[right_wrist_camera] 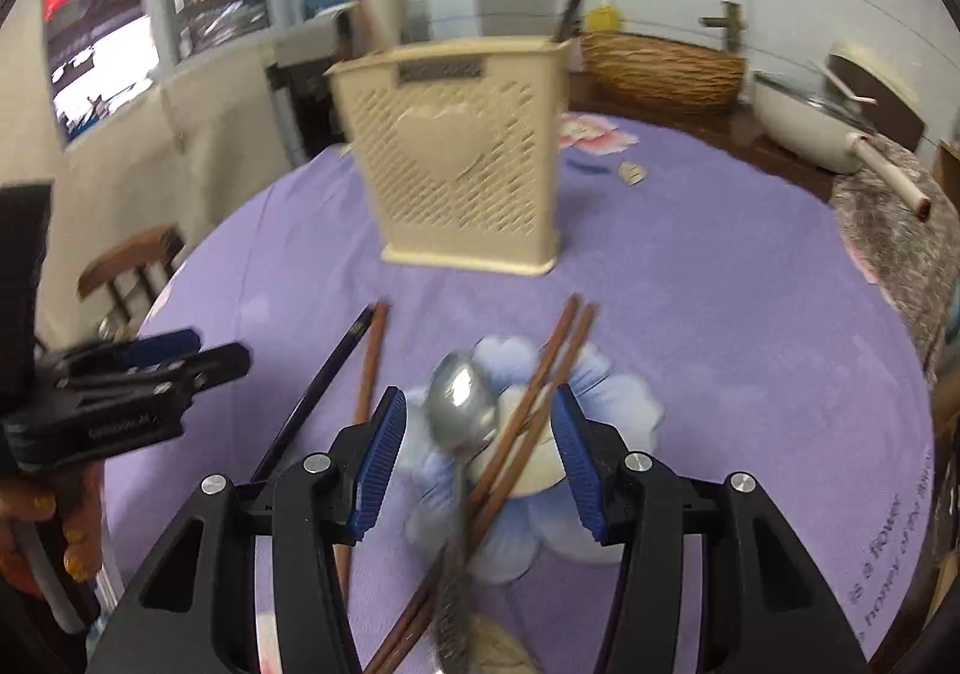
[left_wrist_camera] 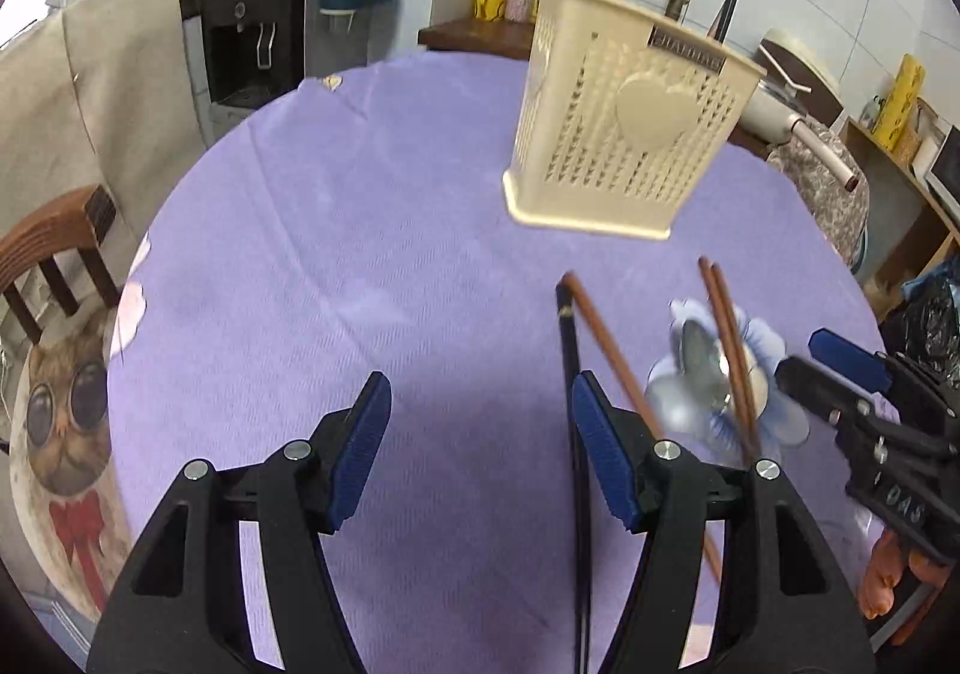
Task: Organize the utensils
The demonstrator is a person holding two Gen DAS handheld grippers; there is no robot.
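A cream perforated utensil holder (left_wrist_camera: 624,134) (right_wrist_camera: 462,158) stands on the purple tablecloth (left_wrist_camera: 372,254), with a few chopsticks rising from it. My left gripper (left_wrist_camera: 480,434) is open above bare cloth. A black chopstick (left_wrist_camera: 570,404) and a brown chopstick (left_wrist_camera: 606,350) lie just beside its right finger. My right gripper (right_wrist_camera: 480,446) is open low over a blue flower print. A steel spoon (right_wrist_camera: 462,404) and a pair of brown chopsticks (right_wrist_camera: 528,422) lie between its jaws, untouched by the pads. Each wrist view shows the other gripper (left_wrist_camera: 801,355) (right_wrist_camera: 219,351) at its edge.
A wooden chair (left_wrist_camera: 54,254) stands at the table's left. A water dispenser (left_wrist_camera: 252,32) is behind it. A wicker basket (right_wrist_camera: 660,68) and a long-handled pan (right_wrist_camera: 804,128) sit behind the table on the right. A person's hand (right_wrist_camera: 36,524) holds the left gripper.
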